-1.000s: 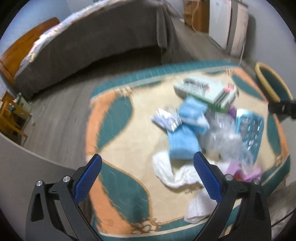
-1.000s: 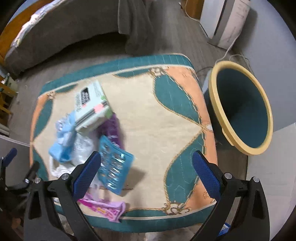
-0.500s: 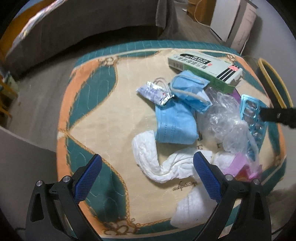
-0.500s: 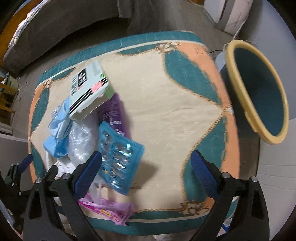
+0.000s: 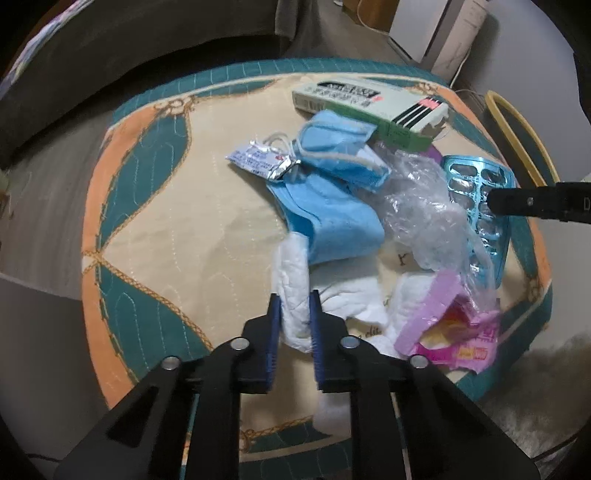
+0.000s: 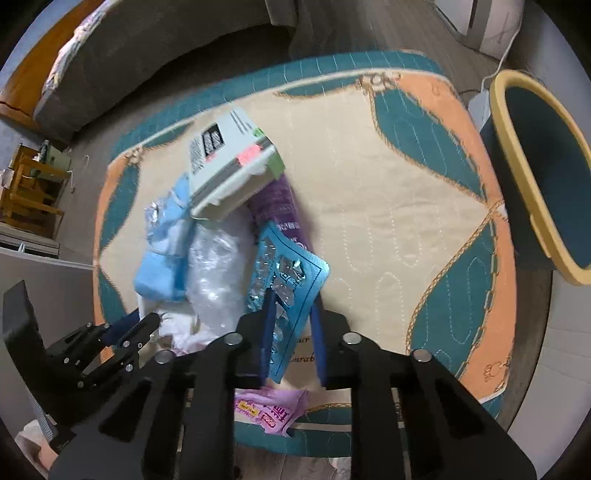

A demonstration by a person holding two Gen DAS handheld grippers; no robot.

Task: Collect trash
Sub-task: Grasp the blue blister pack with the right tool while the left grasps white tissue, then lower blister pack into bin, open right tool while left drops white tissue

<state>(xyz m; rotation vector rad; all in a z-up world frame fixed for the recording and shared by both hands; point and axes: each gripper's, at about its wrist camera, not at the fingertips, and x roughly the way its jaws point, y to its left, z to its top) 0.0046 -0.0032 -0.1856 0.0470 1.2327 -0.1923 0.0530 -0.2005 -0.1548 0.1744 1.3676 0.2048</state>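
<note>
A pile of trash lies on a patterned table (image 5: 155, 236). My left gripper (image 5: 293, 306) is shut on a white tissue (image 5: 293, 273) at the pile's near edge. My right gripper (image 6: 291, 306) is shut on a teal blister pack (image 6: 284, 273), which also shows in the left wrist view (image 5: 476, 199). The pile also holds blue face masks (image 5: 332, 206), a foil sachet (image 5: 258, 160), clear plastic (image 5: 421, 206), a white-and-green box (image 5: 369, 107), a purple packet (image 6: 279, 203) and a pink wrapper (image 5: 458, 332).
A dark blue bin with a yellow rim (image 6: 546, 173) stands off the table's right side. A grey sofa (image 6: 166, 48) runs along the far side. A white appliance (image 5: 443, 33) stands at the back right. Wooden furniture (image 6: 29, 192) is at the left.
Both grippers came down onto the pile and closed, the left on the white tissue, the right on the teal blister pack. Both were open before.
</note>
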